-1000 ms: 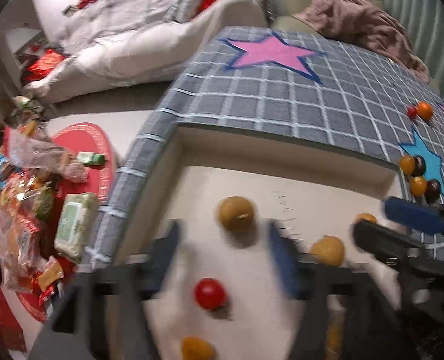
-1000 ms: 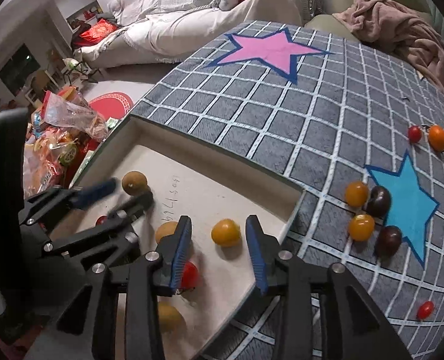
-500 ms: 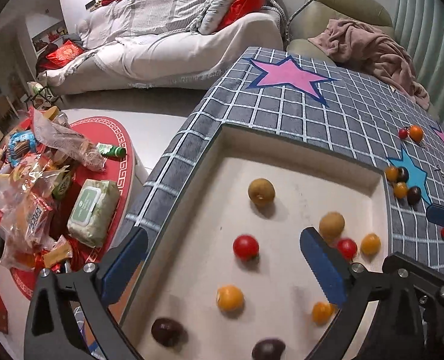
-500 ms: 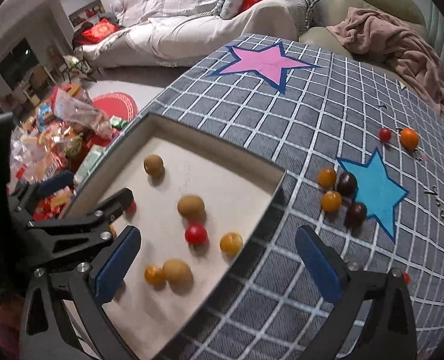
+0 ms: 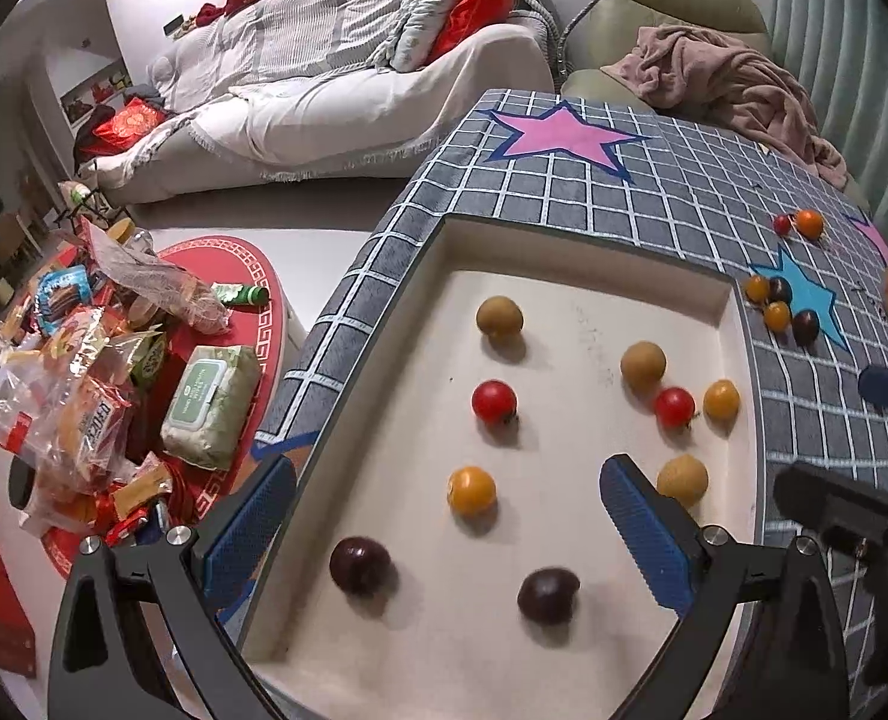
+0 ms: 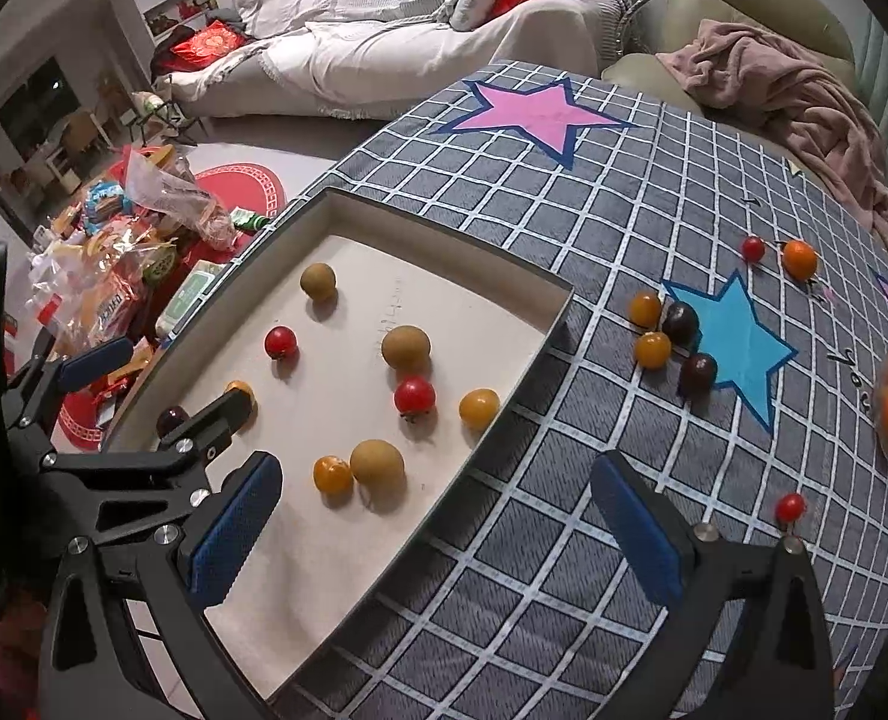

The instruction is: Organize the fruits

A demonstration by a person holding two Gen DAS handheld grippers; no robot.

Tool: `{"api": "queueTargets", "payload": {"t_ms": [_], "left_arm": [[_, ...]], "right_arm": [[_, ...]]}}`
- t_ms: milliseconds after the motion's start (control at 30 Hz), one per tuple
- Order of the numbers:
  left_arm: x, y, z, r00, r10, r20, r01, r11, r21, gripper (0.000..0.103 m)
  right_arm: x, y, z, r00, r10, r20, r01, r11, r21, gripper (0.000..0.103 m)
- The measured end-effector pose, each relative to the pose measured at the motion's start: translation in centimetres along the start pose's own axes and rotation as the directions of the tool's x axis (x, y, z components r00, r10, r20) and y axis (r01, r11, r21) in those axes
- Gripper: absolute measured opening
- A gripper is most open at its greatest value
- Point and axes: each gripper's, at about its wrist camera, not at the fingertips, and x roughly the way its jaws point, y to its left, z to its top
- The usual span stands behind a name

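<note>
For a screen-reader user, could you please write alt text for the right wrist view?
The open, empty right hand-held gripper hovers over the edge of a shallow tray holding small round fruits, on a grey checked cloth with stars. More fruits lie loose beside a blue star.

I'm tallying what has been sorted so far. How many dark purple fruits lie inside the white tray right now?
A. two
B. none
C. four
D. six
A: the left wrist view shows just two dark purple fruits in the white tray, one near the left tool's left pad and another to its right; the other fruits in the tray are red, orange or brownish.
</note>
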Motion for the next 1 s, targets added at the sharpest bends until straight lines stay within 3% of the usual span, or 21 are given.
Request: {"api": "queueTargets", "payload": {"t_ms": [1000], "left_arm": [[-4.2, -1.4, -4.6, 1.0, 0.0, -0.01, 0.001, 0.998, 0.066, 0.102]], "right_arm": [[-2.4, 2.1, -2.8, 1.0, -0.027, -0.013, 0.026, 0.998, -0.053, 0.103]]}}
